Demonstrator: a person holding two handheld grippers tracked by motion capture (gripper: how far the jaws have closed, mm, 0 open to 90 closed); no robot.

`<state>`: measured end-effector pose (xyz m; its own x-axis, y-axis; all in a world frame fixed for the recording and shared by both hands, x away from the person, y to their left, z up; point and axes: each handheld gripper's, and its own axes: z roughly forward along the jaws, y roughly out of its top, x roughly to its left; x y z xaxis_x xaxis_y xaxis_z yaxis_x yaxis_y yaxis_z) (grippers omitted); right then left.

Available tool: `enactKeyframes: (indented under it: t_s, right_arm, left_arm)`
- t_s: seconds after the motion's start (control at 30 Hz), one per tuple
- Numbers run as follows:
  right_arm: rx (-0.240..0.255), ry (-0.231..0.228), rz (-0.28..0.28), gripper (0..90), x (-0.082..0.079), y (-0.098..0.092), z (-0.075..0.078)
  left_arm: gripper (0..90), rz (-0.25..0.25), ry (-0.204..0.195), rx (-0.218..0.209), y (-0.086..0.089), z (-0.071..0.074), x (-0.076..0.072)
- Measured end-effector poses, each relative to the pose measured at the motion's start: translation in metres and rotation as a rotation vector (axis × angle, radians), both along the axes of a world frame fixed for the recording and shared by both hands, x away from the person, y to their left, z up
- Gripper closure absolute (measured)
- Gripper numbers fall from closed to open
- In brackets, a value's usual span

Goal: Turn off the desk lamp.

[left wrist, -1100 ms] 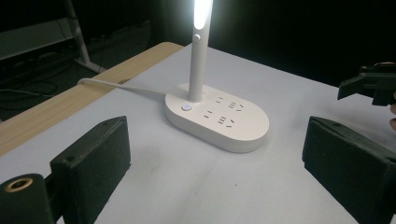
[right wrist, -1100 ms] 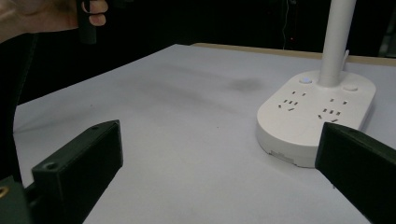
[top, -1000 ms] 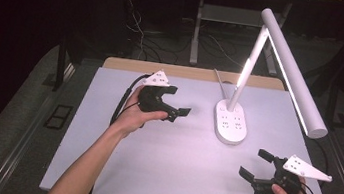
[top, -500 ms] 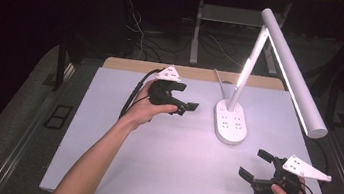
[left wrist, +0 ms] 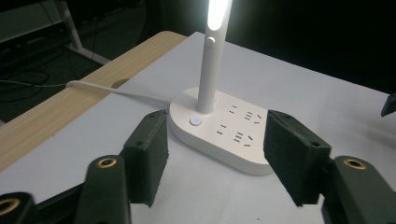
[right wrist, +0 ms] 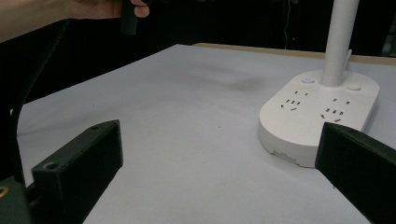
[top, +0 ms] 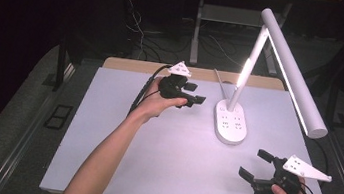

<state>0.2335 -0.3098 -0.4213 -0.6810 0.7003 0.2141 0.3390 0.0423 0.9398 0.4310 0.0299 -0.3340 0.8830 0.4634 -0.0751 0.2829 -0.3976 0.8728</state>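
A white desk lamp stands at the back right of the table, its oval base [top: 230, 122] carrying socket holes and a small lit button [left wrist: 195, 121]. Its upright stem [top: 246, 76] glows, and the long head [top: 294, 75] slants out to the right. My left gripper [top: 195, 93] hovers just left of the base, pointing at it; its jaws have just been closing and stand partly open with nothing between them [left wrist: 217, 140]. My right gripper [top: 255, 164] rests near the front right corner, open and empty, facing the base [right wrist: 317, 112].
The white table top [top: 175, 168] has a wooden strip [top: 129, 65] along its far edge. The lamp's white cable [left wrist: 112, 91] runs from the base toward that strip. Dark floor with cables and a stand lies behind the table.
My left hand has carried its gripper to the right, closer to the lamp base, and its jaws stand narrower than before. The right gripper has kept still.
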Motion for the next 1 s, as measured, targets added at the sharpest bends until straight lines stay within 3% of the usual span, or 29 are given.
enactKeyframes:
  t_s: [0.2, 0.47, 0.6, 1.0]
  right_arm:
    - [0.0, 0.0, 0.002, 0.7, 0.0, 0.0, 0.0]
    - [0.006, 0.003, -0.004, 0.7, 0.0, -0.001, 0.0]
    - [0.005, 0.003, -0.006, 0.7, 0.0, -0.001, 0.0]
    - [0.003, 0.003, -0.004, 0.6, 0.0, -0.001, 0.0]
  left_arm:
    - [50.0, 0.002, 0.029, -0.012, -0.007, -0.001, 0.012]
    - [60.5, -0.004, 0.027, 0.0, -0.019, -0.002, 0.027]
    - [66.8, -0.005, 0.03, -0.014, -0.028, -0.002, 0.031]
    - [85.9, -0.016, 0.045, 0.008, -0.055, -0.015, 0.04]
